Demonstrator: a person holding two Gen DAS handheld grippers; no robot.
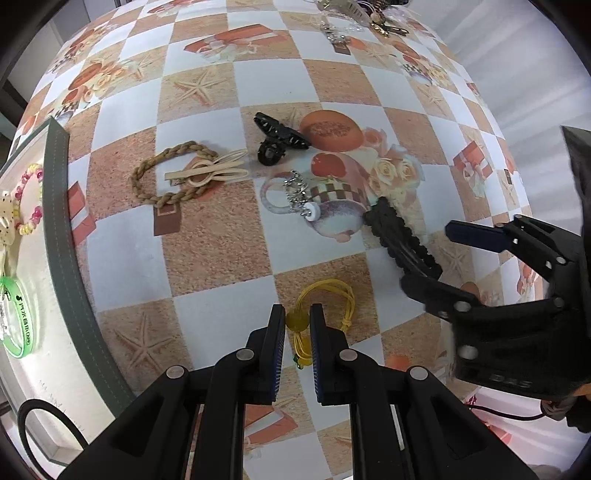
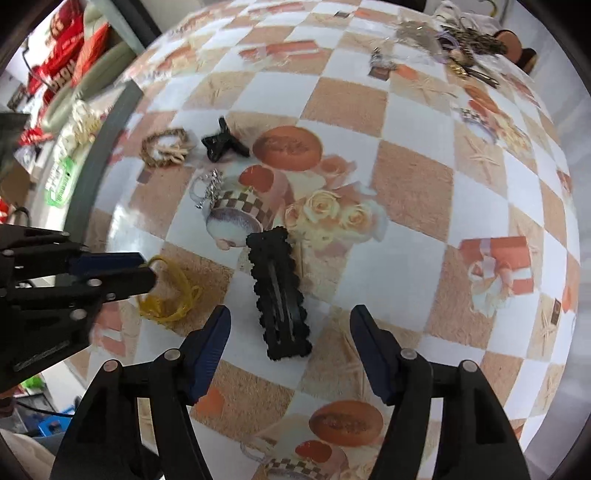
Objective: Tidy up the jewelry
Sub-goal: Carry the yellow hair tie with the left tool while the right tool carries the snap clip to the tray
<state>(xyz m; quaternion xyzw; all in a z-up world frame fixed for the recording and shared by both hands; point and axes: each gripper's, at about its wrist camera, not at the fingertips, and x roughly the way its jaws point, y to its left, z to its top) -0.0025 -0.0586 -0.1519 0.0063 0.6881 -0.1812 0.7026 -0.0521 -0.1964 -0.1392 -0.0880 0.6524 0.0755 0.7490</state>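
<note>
A yellow cord bracelet with an amber bead lies on the checked tablecloth. My left gripper points down at it and is shut on the bead and cord; in the right wrist view the left gripper pinches the same yellow cord bracelet. A black scalloped hair clip lies flat between the fingers of my right gripper, which stands open, its pads well clear of the clip on both sides. The left wrist view shows the right gripper over the hair clip.
A braided brown ring with a beige clip, a black claw clip and a silver chain with a white bead lie mid-table. A grey-rimmed tray on the left holds a beaded bracelet and a green band. A jewelry pile sits far back.
</note>
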